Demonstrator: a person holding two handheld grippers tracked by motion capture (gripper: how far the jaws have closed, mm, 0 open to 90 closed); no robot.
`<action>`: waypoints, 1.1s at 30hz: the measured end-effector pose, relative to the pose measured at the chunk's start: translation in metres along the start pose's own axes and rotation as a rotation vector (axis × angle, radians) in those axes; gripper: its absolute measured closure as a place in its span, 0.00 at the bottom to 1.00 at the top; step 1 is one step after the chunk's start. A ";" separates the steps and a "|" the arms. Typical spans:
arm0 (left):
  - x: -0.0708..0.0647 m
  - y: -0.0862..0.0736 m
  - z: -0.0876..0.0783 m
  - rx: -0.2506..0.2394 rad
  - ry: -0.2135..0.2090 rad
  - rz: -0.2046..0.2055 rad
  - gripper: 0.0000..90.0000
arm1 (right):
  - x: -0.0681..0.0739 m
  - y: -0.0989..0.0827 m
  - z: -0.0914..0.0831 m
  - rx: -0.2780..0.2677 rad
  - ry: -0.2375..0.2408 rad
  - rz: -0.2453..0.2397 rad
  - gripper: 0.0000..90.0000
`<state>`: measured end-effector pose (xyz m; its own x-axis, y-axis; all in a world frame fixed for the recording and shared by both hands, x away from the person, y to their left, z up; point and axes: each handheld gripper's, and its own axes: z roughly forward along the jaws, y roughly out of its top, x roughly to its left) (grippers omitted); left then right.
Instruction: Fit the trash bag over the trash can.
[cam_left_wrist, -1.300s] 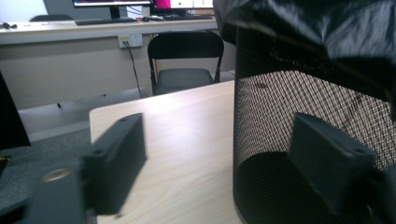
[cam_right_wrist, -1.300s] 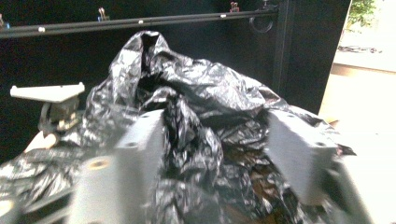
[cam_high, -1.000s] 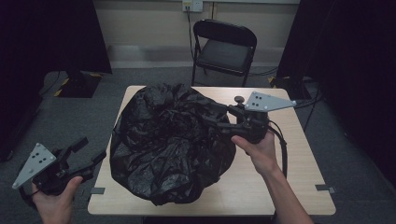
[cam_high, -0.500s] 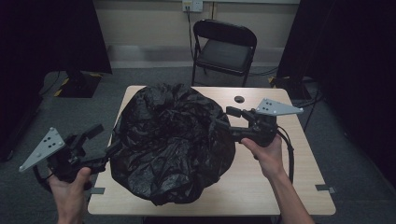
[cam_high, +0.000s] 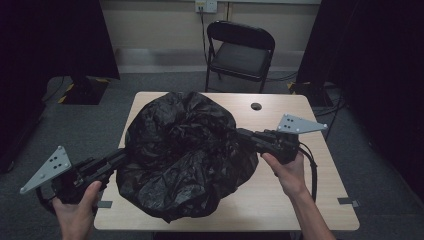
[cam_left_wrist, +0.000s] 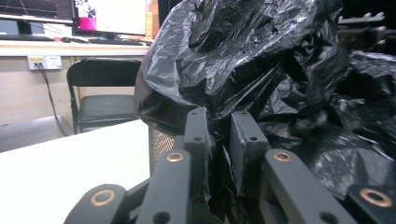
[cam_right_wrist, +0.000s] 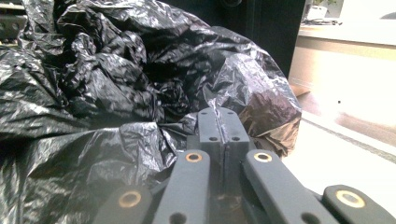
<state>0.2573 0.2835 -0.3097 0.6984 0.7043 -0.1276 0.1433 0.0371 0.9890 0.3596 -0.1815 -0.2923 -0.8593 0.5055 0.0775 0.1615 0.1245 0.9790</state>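
A crumpled black plastic bag (cam_high: 185, 150) bulges over a mesh bin (cam_left_wrist: 161, 144) in the middle of the light wooden table (cam_high: 300, 200). My left gripper (cam_high: 122, 154) reaches the bag's left side from off the table's edge. Its jaws have just been closing, and a fold of the bag (cam_left_wrist: 261, 56) is pinched between them at the left gripper (cam_left_wrist: 219, 123). My right gripper (cam_high: 240, 134) meets the bag's right side. Its jaws have also just been closing and now press together at the right gripper (cam_right_wrist: 218, 116), on the film of the bag (cam_right_wrist: 93, 70).
A black folding chair (cam_high: 240, 50) stands behind the table's far edge. A small dark round spot (cam_high: 256, 106) lies near the table's back right. Bare tabletop lies right of the bag. Monitors (cam_left_wrist: 107, 16) sit on a desk beyond the chair.
My left gripper came in from the left to the bag's side and closed on it. My right gripper sank slightly at the bag's right side and closed.
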 end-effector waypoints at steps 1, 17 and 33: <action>0.000 -0.002 -0.004 -0.007 -0.018 -0.001 0.88 | 0.000 -0.002 -0.002 -0.006 0.000 -0.003 1.00; 0.017 -0.050 0.009 0.081 -0.038 0.002 0.91 | -0.010 -0.041 0.000 0.039 -0.081 0.014 1.00; 0.003 0.000 -0.021 -0.074 -0.002 0.050 0.34 | -0.015 -0.001 -0.014 -0.065 -0.104 0.019 0.54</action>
<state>0.2449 0.3005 -0.3084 0.7044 0.7055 -0.0777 0.0557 0.0542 0.9970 0.3654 -0.2015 -0.2919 -0.8008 0.5936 0.0798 0.1426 0.0595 0.9880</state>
